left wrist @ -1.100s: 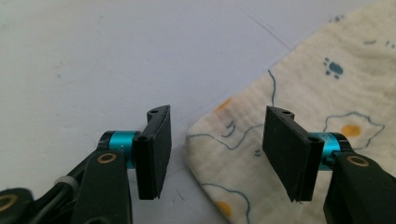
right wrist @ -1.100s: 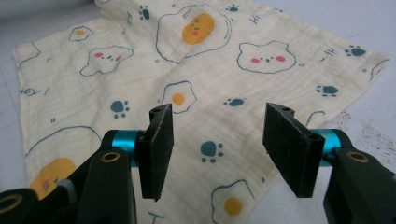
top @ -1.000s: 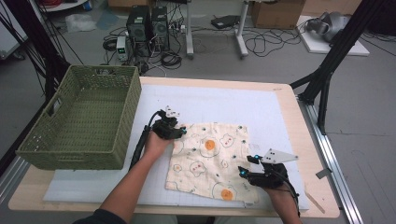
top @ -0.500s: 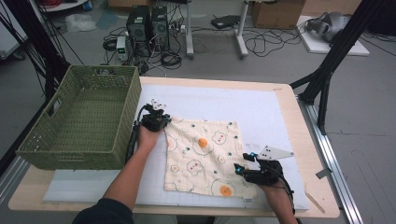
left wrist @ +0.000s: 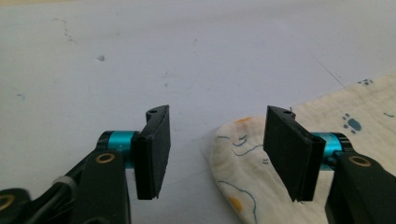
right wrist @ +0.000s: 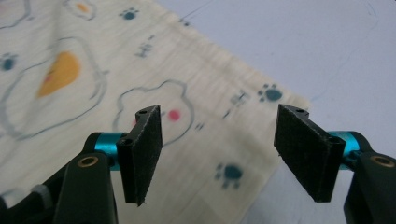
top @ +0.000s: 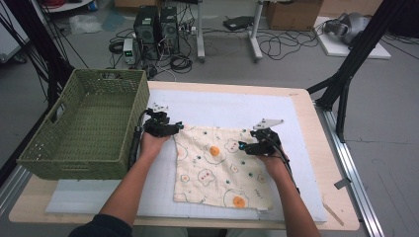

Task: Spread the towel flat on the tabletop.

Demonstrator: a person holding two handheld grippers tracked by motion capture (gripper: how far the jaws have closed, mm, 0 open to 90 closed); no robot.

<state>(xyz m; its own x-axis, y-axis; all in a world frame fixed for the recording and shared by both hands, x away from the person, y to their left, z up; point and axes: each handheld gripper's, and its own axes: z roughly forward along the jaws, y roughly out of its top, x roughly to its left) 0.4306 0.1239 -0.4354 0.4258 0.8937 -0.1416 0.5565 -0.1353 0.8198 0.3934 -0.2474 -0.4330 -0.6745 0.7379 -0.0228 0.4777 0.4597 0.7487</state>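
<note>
Left gripper [top: 174, 128] sits at the cloth's far left corner, jaws apart with nothing pinched; they have just been opening, and in the left gripper view [left wrist: 212, 140] the rounded cloth corner [left wrist: 243, 154] lies on the mat in the gap, nearer the right-hand pad, with no pad pressing on it. Right gripper [top: 242, 146] hovers over the cloth's far right corner, jaws likewise apart and just opened wider; its own view [right wrist: 217, 149] shows the printed fabric passing under the gap and the cloth edge running out beneath the right-hand pad, nothing clamped. The cloth [top: 217, 165], cream with egg, bear and paw prints, lies spread nearly flat on the white mat [top: 232, 106] at mid-table, its near edge close to the table's front. A green woven basket [top: 84, 128] stands on the table's left end, just beside the left hand [top: 150, 143]; its near right corner is close to that forearm but clear of the cloth. Nothing lies between either gripper and the fabric. Beyond the wooden table [top: 321, 148] the floor holds computer towers [top: 155, 24] and loose cables [top: 281, 47]; a black stand leg [top: 346, 79] rises at the right. The high view gives the whole layout and the basket; the gripper views give the open gaps and the weave and print up close, though the right one is somewhat blurred.
</note>
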